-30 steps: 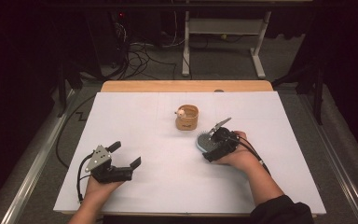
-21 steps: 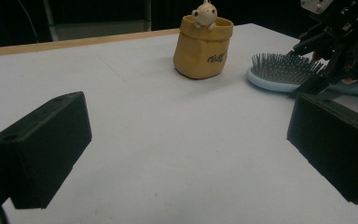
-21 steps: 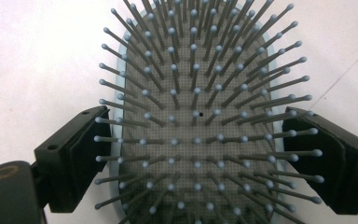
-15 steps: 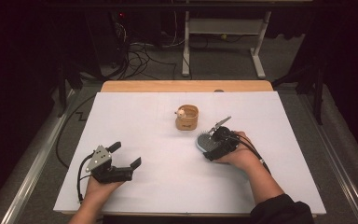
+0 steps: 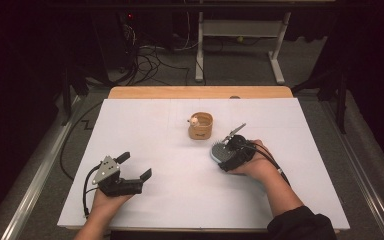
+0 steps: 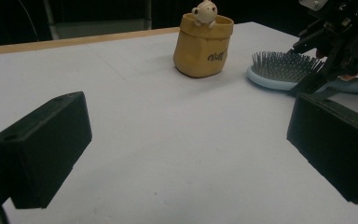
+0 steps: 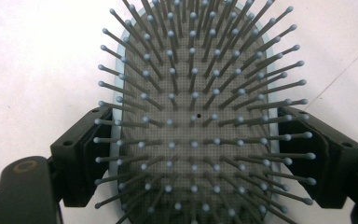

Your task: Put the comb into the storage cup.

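Observation:
A light blue hairbrush with grey bristles lies bristles-up on the white table cover, right of centre. My right gripper sits over it, and in the right gripper view its jaws press both sides of the hairbrush head, so the right gripper is shut on it. My left gripper rests near the front left, open, nothing between its jaws. From the left gripper view, the hairbrush and the right gripper show at the far right.
A small tan pouch-shaped cup with a little pale figure on its rim stands just behind the brush, also seen as the cup. A wooden table edge runs along the back. Cables and a stand lie on the floor beyond.

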